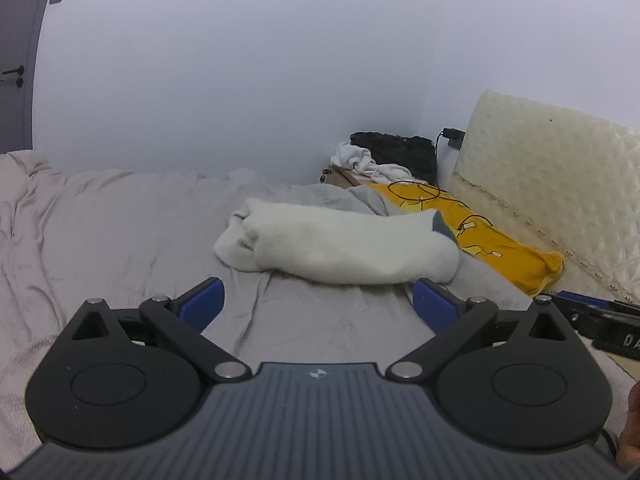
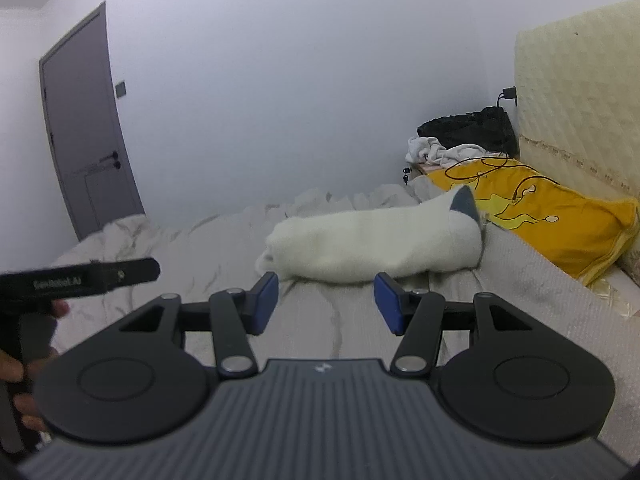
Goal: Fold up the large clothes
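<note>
We see pale walls (image 2: 280, 80), a grey door (image 2: 86, 128), a bed (image 1: 100, 220) and a cream quilted headboard (image 1: 552, 184).

A rumpled grey bed (image 1: 100, 240) carries a folded white garment (image 1: 340, 244) and yellow pillow (image 1: 508, 248)

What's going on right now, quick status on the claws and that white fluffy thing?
Left gripper wide open, empty. Right gripper open, empty. White fleece garment bundled on the bed, untouched. Nothing between grippers and garment.
</note>
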Demonstrator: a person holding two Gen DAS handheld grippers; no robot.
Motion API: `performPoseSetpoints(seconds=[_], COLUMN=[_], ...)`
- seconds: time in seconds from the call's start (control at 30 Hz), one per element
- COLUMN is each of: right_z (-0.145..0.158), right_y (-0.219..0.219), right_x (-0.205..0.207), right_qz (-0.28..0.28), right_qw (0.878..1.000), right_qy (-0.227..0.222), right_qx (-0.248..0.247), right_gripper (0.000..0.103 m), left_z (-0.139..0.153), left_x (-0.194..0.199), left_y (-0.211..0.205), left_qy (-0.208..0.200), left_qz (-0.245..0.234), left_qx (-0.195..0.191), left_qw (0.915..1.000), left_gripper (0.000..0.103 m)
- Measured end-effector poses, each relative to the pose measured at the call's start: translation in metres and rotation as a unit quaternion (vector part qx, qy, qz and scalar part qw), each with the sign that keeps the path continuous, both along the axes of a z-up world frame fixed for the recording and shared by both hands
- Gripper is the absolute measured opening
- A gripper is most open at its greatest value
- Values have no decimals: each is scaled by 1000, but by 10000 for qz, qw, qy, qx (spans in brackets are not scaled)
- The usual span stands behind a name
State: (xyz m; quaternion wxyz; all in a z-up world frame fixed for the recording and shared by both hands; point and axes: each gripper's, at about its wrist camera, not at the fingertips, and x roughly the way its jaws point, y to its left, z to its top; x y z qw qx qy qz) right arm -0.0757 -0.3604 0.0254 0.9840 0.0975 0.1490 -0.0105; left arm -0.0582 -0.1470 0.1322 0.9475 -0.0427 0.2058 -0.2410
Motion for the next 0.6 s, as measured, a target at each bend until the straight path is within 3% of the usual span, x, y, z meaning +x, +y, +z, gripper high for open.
performPoseSetpoints(seconds=[0.6], right_z=[-15], right_y=[12], right_x=[8], right_qz=[-151], right_qw=[9993], right_qy=[218], right_qx=[-255], right_gripper=[58], left_z=[-7], left_x=[-7], left_y=[0], left_qy=[56], left_qz=[-19], left_qx=[96], left_qw=[9999], left_gripper=[102])
